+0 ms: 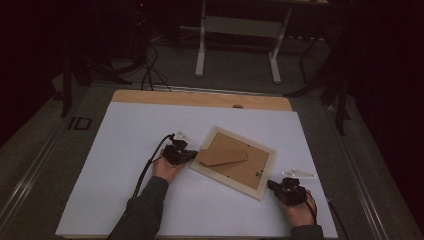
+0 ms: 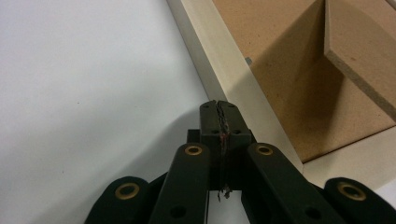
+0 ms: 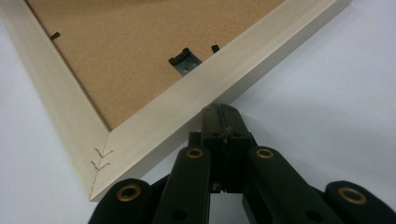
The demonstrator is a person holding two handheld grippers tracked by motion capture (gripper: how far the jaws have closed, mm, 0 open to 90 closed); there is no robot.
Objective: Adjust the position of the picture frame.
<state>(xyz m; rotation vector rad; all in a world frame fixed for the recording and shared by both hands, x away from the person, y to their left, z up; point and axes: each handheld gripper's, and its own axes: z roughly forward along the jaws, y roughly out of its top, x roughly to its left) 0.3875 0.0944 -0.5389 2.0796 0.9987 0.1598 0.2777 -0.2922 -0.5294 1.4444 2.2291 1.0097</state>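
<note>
Both grippers pressed tips-first against frame edges, jaws shut tight, nothing between. Picture frame [image 1: 233, 156] face-down mid-desk [image 1: 125, 150], easel stand [image 1: 222, 156] raised. Left gripper [image 1: 192, 155] at left edge, right gripper [image 1: 271, 185] near corner. Hanger clip [image 3: 185, 59] and corner staples clear up close.

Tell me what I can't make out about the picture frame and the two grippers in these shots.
- Front of the picture frame: it lies face down in the high view, so glass or a picture can't be seen.
- Stand flap: cut off by the top and right edges in the left gripper view.
- Right gripper against the frame: whether the shut tips touch the wood or stop short can't be told.
- Small hanger clip: too small in the high view.
</note>
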